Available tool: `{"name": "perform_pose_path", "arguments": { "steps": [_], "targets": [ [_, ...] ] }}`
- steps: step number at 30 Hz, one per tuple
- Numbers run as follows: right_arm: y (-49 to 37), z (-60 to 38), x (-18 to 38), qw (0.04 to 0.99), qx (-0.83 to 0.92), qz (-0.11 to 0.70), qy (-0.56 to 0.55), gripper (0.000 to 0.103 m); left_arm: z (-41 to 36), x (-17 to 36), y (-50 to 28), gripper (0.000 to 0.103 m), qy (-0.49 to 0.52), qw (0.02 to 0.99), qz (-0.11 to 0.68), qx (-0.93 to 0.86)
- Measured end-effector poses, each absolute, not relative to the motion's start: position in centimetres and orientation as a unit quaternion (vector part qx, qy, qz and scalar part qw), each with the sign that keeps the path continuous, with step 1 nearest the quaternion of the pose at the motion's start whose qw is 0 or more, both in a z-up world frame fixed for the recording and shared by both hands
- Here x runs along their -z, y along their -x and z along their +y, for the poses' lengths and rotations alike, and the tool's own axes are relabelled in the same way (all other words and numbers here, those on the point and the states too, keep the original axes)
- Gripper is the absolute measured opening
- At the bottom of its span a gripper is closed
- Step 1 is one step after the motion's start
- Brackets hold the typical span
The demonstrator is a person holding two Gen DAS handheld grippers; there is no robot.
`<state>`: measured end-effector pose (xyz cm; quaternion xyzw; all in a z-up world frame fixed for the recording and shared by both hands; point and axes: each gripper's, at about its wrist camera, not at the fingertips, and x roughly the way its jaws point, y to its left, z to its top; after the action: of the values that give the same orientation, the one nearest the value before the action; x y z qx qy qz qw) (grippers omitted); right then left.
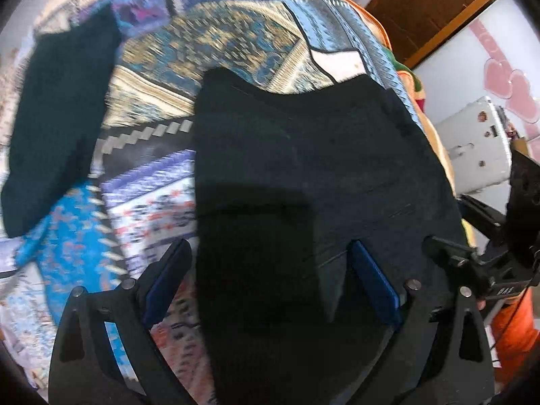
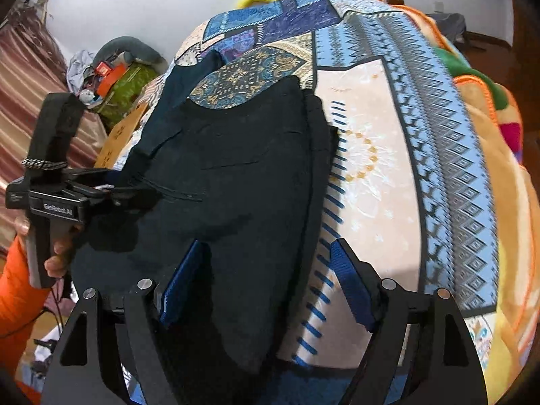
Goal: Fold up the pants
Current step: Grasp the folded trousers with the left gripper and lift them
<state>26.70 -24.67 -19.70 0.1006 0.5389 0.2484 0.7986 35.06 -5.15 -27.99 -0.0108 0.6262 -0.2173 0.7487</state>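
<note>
Dark navy pants (image 1: 303, 168) lie on a patterned patchwork bedspread (image 1: 219, 44). In the left wrist view my left gripper (image 1: 270, 260) is open, its blue pads straddling the near edge of the pants; a second pant leg (image 1: 57, 118) lies off to the left. In the right wrist view the pants (image 2: 236, 175) lie folded lengthwise, and my right gripper (image 2: 266, 256) is open over their right edge, the left pad above the fabric and the right pad above the bedspread (image 2: 388, 168). The left gripper (image 2: 111, 192) shows at the left, at the pants' edge.
An orange blanket (image 2: 499, 155) lies along the bed's right side. A green bag with clutter (image 2: 125, 87) and a striped curtain (image 2: 20, 77) stand at left. A white appliance (image 1: 472, 145) and a wooden door (image 1: 432, 6) are beyond the bed.
</note>
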Motion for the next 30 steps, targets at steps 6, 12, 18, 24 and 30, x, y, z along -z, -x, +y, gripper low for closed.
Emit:
{"name": "perform_pose_path", "arguments": {
  "steps": [6,12,18,24,30],
  "targets": [
    [-27.5,-23.7,19.8,0.797,-0.267,0.535,-0.079,0.046,-6.7,27.8,-35.8,0.077,0.006,0.753,0.617,0.229],
    [-27.7,-23.7,18.5,0.812,-0.272,0.512,-0.069,0.022,-6.8,26.2,-35.0,0.050,-0.013,0.776,0.592,0.219],
    [-26.6,-22.9,16.0,0.834,-0.276,0.476,-0.047,0.020,-6.3,23.9,-33.9,0.029,-0.019,0.802,0.561,0.203],
    [-25.9,-21.8,12.6,0.850,-0.284,0.443,-0.026,0.019,-5.5,20.5,-31.9,0.026,-0.022,0.830,0.522,0.194],
    [-25.8,-19.4,8.9,0.862,-0.302,0.408,-0.016,0.019,-3.4,15.9,-30.5,0.026,-0.027,0.869,0.463,0.172]
  ]
}}
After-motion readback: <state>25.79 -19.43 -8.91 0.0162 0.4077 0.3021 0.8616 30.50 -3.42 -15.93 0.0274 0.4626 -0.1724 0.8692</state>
